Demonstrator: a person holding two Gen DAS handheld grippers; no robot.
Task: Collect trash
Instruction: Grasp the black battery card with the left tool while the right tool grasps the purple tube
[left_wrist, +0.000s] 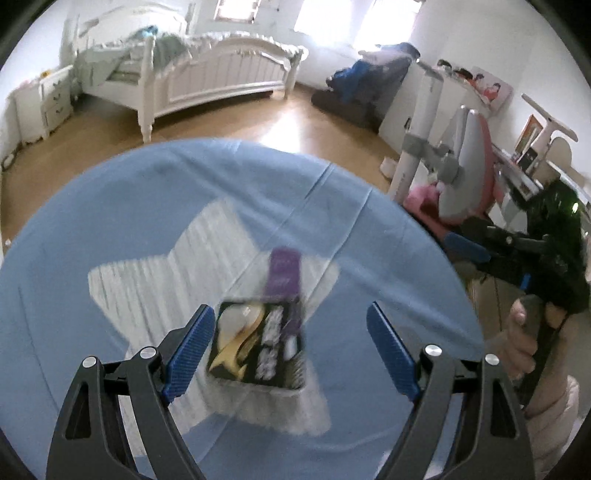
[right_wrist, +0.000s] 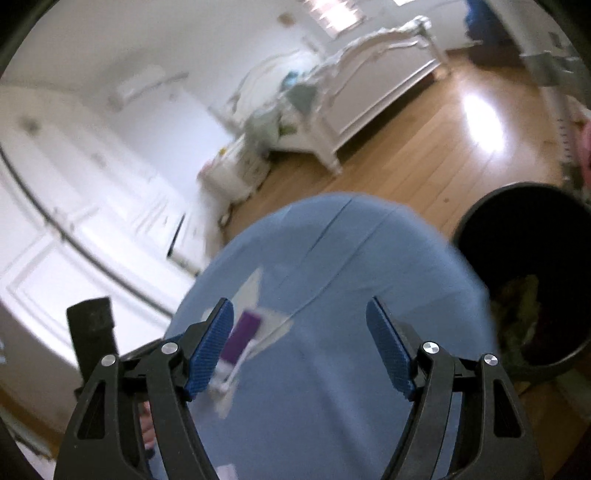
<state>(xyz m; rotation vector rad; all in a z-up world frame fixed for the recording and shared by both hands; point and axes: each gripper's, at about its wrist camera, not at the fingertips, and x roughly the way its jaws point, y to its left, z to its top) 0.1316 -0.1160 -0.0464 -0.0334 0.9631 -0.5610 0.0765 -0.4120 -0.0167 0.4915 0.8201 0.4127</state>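
Observation:
A black food package (left_wrist: 258, 345) with a banana picture and a purple flap (left_wrist: 283, 271) lies on a white star patch of the blue tablecloth (left_wrist: 147, 206). My left gripper (left_wrist: 291, 347) is open just above it, its left pad (left_wrist: 190, 354) beside the package's left edge. My right gripper (right_wrist: 299, 343) is open and empty over the blue cloth; the purple package (right_wrist: 242, 338) shows by its left pad (right_wrist: 208, 350). A black trash bin (right_wrist: 524, 236) with trash inside stands on the floor at the right.
The round table stands on a wooden floor (left_wrist: 229, 122). A white bed (left_wrist: 207, 70) is behind it, a pink chair and desk stand (left_wrist: 461, 177) to the right. The other hand-held gripper (left_wrist: 535, 251) shows at the right edge. White wardrobe doors (right_wrist: 74, 221) are at the left.

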